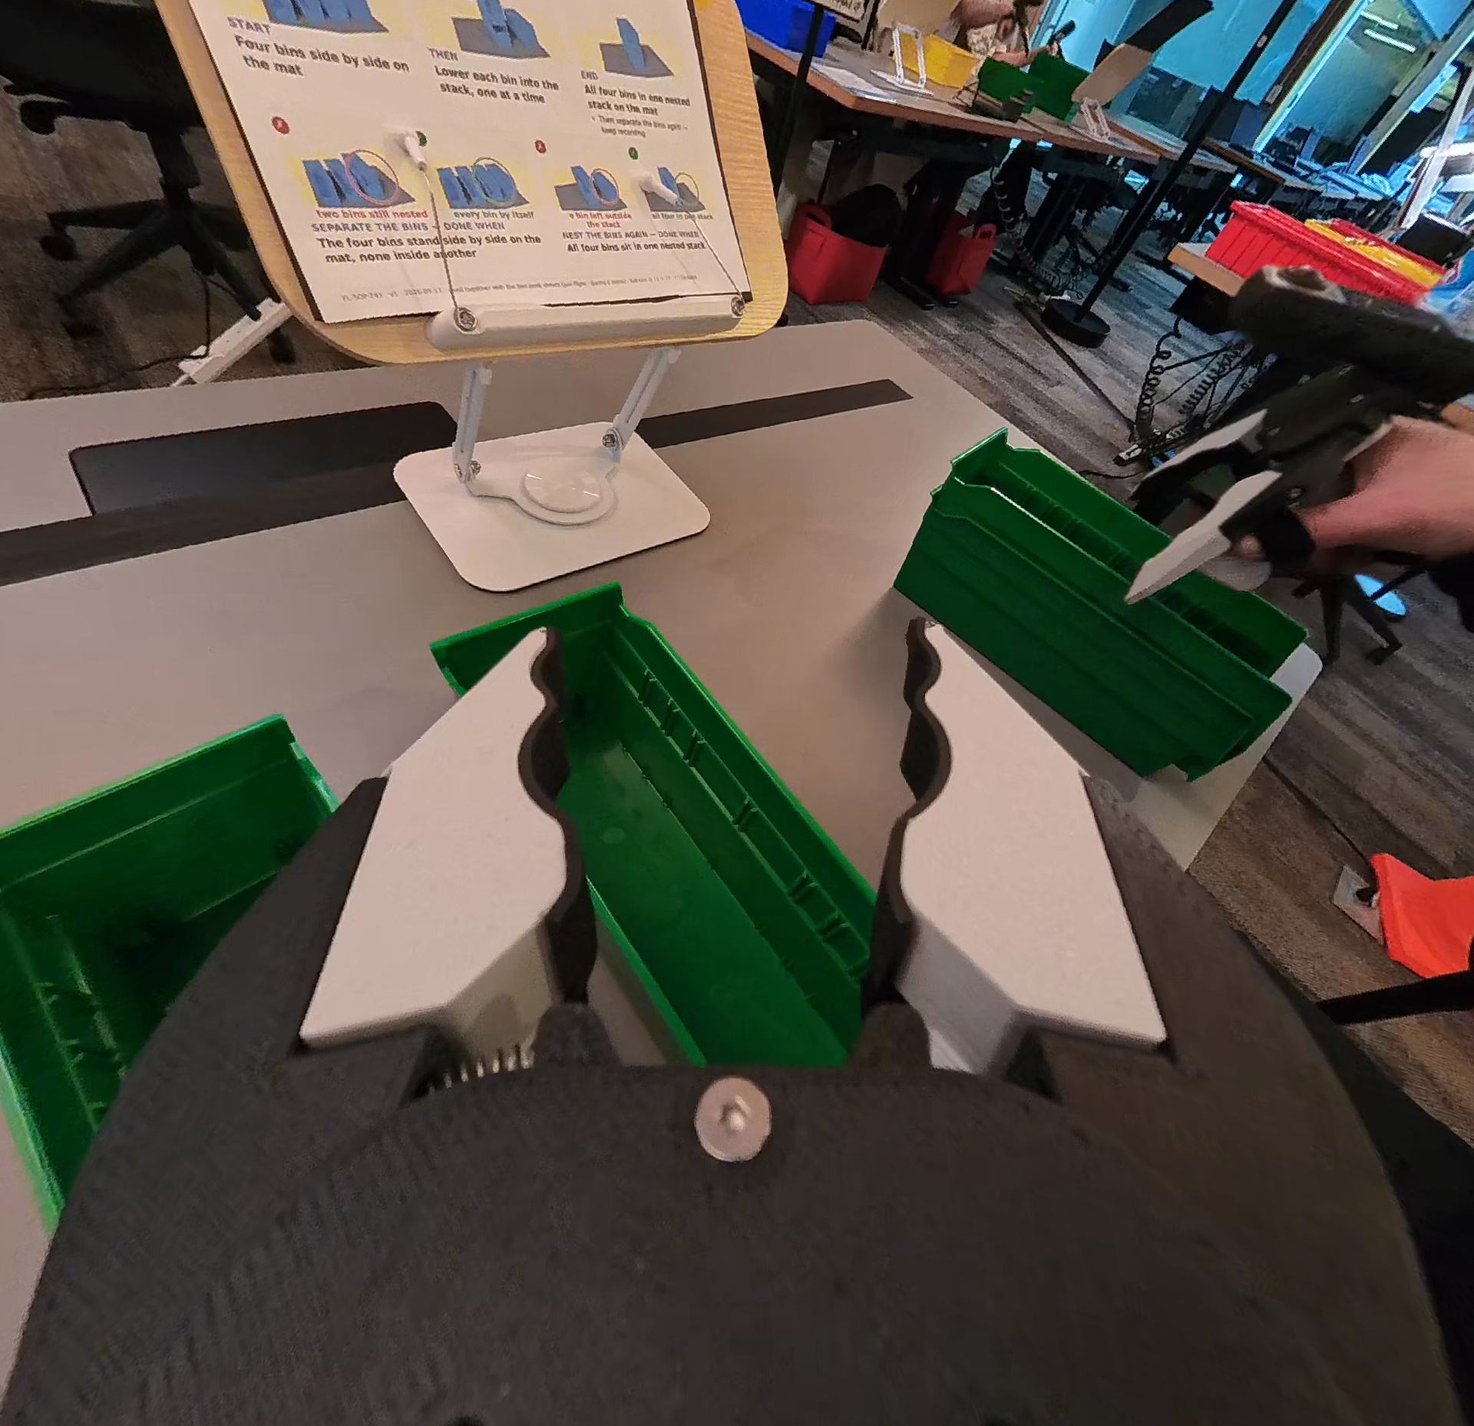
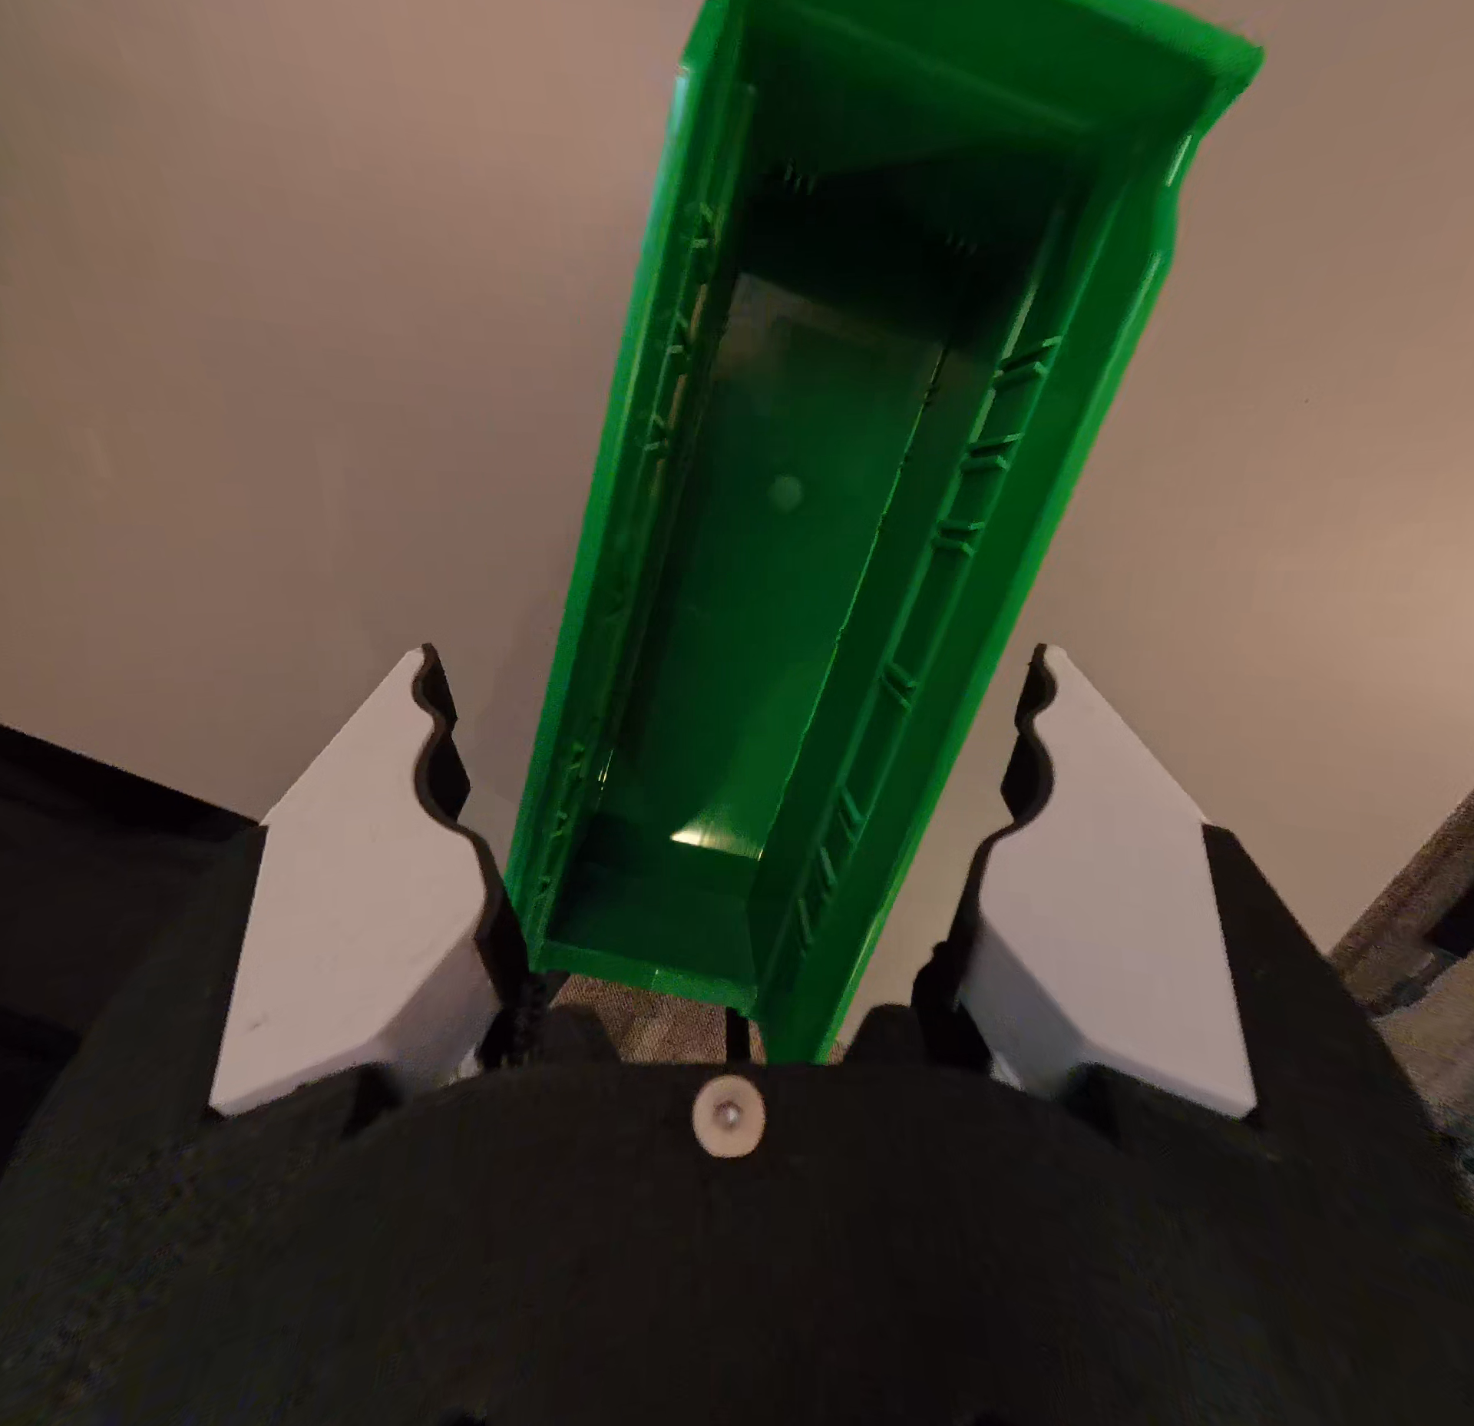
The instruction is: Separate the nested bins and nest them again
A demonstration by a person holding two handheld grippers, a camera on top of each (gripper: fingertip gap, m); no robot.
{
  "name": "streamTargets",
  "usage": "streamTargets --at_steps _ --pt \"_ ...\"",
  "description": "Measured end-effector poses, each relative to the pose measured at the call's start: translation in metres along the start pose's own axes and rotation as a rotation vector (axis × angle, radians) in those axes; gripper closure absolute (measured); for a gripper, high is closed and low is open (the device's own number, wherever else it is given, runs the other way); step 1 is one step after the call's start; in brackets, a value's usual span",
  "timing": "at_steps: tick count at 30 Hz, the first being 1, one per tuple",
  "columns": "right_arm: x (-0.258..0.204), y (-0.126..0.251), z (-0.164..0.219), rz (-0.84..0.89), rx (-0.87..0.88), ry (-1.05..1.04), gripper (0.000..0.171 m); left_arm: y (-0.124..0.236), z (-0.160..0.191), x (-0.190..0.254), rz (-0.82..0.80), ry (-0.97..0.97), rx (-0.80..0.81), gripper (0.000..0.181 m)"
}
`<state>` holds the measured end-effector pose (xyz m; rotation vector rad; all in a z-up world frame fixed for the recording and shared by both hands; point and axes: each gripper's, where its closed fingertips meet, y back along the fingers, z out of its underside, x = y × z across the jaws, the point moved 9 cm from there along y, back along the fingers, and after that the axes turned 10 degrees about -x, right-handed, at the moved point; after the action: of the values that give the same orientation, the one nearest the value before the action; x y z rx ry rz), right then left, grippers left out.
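Separating looks partly done: two green bins stand alone on the grey surface (image 1: 239,630), the middle bin (image 1: 702,829) and the left bin (image 1: 143,845); the stack (image 1: 1077,614) at the right edge looks still nested; left tool (image 1: 730,717) and right tool (image 2: 738,741) both gape wide, holding nothing.

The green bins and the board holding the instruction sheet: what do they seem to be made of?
Green bins: moulded plastic, apparently; glossy floor with highlights, thin ribbed walls. Board: pale wood or wood-look laminate, judging by its fine grain lines; which one is unclear.
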<state>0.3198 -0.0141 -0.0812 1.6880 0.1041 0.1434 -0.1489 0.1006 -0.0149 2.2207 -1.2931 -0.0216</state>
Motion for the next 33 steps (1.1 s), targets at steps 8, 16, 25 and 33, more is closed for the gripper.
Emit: streamTargets --at_steps 8,16,25,33 --pt "0.005 -0.022 0.002 0.068 -0.094 0.016 0.048 -0.001 0.001 0.002 0.001 -0.01 -0.008 0.097" --pt "0.015 -0.023 0.0 0.09 -0.103 0.061 0.042 0.003 -0.001 0.001 0.0 -0.006 0.004 0.097" --pt "-0.118 0.059 -0.034 -0.288 0.365 0.134 0.056 0.01 -0.005 -0.002 -0.011 0.001 0.036 0.098" --pt "-0.279 -0.016 -0.085 -0.477 0.198 0.301 0.067 0.019 -0.01 0.004 -0.021 -0.031 0.046 0.098"
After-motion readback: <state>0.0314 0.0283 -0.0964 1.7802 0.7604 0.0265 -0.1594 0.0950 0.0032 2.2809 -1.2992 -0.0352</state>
